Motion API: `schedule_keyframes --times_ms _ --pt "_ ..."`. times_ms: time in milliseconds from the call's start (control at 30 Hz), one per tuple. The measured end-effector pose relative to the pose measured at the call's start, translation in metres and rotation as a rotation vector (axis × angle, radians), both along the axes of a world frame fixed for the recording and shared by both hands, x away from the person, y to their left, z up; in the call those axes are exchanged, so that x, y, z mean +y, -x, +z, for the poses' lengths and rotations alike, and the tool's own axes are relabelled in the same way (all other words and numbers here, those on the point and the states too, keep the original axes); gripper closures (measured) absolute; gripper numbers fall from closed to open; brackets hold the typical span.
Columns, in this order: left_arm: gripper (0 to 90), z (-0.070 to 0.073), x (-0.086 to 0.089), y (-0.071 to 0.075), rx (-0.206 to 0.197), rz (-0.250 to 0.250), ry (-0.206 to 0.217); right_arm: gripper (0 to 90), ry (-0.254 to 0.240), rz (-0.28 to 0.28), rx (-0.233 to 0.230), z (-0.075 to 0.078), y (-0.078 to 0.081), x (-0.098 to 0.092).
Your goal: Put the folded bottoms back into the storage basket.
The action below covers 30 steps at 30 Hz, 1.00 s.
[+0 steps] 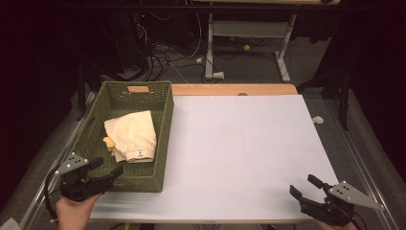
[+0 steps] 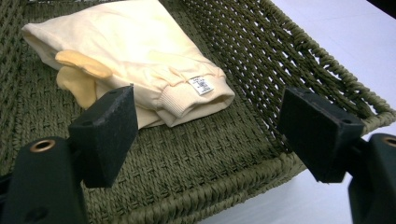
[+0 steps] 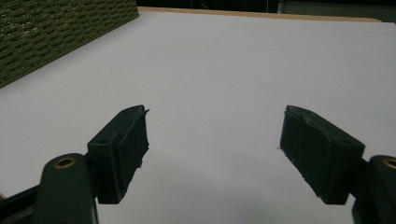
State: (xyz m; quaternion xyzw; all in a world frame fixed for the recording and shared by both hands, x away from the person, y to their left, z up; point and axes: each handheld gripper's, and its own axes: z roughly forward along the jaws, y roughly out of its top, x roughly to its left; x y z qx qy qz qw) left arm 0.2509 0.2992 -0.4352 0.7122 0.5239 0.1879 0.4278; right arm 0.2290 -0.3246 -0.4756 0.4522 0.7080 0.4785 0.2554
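Cream garment (image 1: pixel 131 135) folded in green basket (image 1: pixel 165 124), left side of desk (image 1: pixel 249 153). Left gripper (image 1: pixel 106 167) at near rim, fingers apart. Right gripper (image 1: pixel 302 187) idle, fingers apart. Risk: fingers snag weave or pinch one layer, so garment unfolds.

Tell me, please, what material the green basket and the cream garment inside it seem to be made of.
Basket: probably woven cord or twisted fibre, matte olive; its braided strands and open weave show. Garment: soft knit fabric, likely cotton; it has ribbed cuffs and a sewn label.
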Motion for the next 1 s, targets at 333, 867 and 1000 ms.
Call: schedule_keyframes --times_ms 333,867,1000 --pt "19.1 -0.003 0.001 0.003 -0.005 0.002 0.009 24.0 0.000 0.000 0.000 0.000 0.000 0.000" --pt "19.2 -0.011 0.000 0.010 -0.018 0.004 0.002 24.0 0.005 0.003 -0.002 0.000 0.001 0.000" --pt "19.1 -0.013 0.001 0.012 -0.028 0.010 0.013 24.0 0.005 0.006 -0.004 0.000 0.001 -0.001"
